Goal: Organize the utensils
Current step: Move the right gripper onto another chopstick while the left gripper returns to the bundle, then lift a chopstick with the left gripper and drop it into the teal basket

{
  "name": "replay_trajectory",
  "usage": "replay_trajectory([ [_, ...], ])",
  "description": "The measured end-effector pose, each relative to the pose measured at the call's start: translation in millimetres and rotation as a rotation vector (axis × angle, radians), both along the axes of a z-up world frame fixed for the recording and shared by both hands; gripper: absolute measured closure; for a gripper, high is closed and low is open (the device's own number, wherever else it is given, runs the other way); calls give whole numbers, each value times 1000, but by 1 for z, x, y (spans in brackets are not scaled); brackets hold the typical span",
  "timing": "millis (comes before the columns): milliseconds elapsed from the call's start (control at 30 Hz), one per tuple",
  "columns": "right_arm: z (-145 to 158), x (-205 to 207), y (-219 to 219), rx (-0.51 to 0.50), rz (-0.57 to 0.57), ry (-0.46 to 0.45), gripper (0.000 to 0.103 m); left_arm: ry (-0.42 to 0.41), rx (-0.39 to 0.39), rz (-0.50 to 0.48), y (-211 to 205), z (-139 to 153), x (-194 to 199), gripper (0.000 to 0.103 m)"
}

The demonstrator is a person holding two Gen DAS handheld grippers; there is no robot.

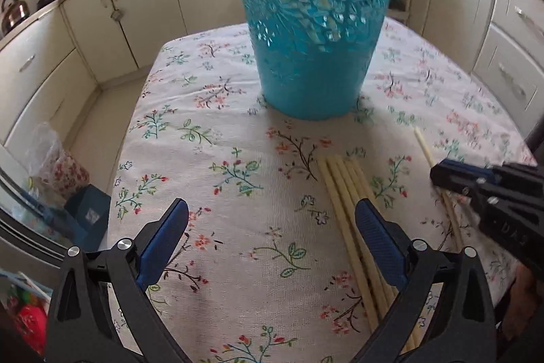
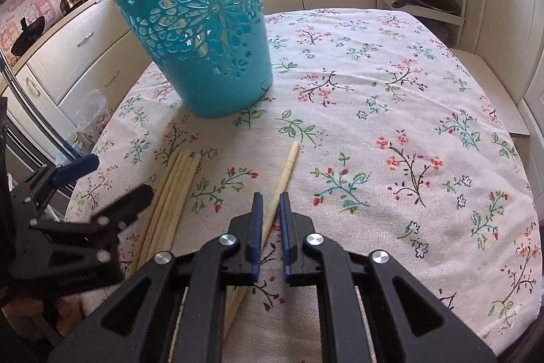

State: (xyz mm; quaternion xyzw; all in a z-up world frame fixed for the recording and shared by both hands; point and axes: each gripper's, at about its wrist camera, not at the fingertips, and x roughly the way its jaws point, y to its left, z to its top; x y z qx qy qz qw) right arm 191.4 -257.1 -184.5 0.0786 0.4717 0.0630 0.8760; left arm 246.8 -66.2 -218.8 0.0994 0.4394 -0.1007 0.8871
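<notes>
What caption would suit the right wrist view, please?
Right gripper shut on one chopstick beside the chopstick bundle, near the teal basket.

Single pale chopstick [image 2: 284,176] lies flat, running forward between the closed right gripper [image 2: 270,210] fingers. Bundle of pale chopsticks [image 2: 171,193] lies flat just left of it. Teal perforated basket [image 2: 200,33] stands upright beyond, ahead-left.

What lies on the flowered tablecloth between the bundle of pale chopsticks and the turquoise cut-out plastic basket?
Nothing: only bare flowered tablecloth lies between the bundle of pale chopsticks and the turquoise cut-out plastic basket, in both wrist views.
</notes>
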Motion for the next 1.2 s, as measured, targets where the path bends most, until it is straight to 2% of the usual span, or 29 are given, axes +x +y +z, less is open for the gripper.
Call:
replay_trajectory([
  [267, 0, 1, -5, 37, -12, 5, 93, 29, 11, 32, 1, -3, 1, 10],
  [333, 0, 2, -5, 40, -14, 3, 93, 41, 14, 36, -1, -5, 3, 13],
  [467, 0, 1, -7, 43, -18, -5, 93, 61, -31, 37, -3, -7, 12, 23],
  [567, -1, 0, -7, 40, -19, -12, 93, 64, -58, 25, -6, -6, 16, 40],
  [700, -1, 1, -6, 39, -19, -15, 92, 79, -76, -9, -14, -3, 15, 83],
  [733, -1, 2, -6, 37, -15, -13, 92, 91, -92, -11, -14, -2, 14, 86],
  [800, 0, 2, -4, 33, -8, -9, 92, 103, -99, -2, -13, -2, 13, 86],
  [933, -1, 4, -5, 40, -12, -10, 92, 129, -60, 9, -18, -2, 15, 85],
  [1000, -1, 5, -4, 31, -8, -13, 92, 122, -58, -5, -19, -2, 15, 91],
  [1033, -1, 4, -3, 29, -7, -14, 92, 119, -67, -13, -18, -2, 15, 97],
  [1067, -1, 4, -4, 30, -7, -15, 92, 121, -80, -14, -17, -2, 15, 98],
  [1133, -1, 4, -3, 33, -9, -17, 93, 117, -142, -7, -8, 2, 12, 98],
  [1200, -2, 4, -3, 33, -11, -21, 93, 69, -188, -3, 2, 14, 5, 98],
])
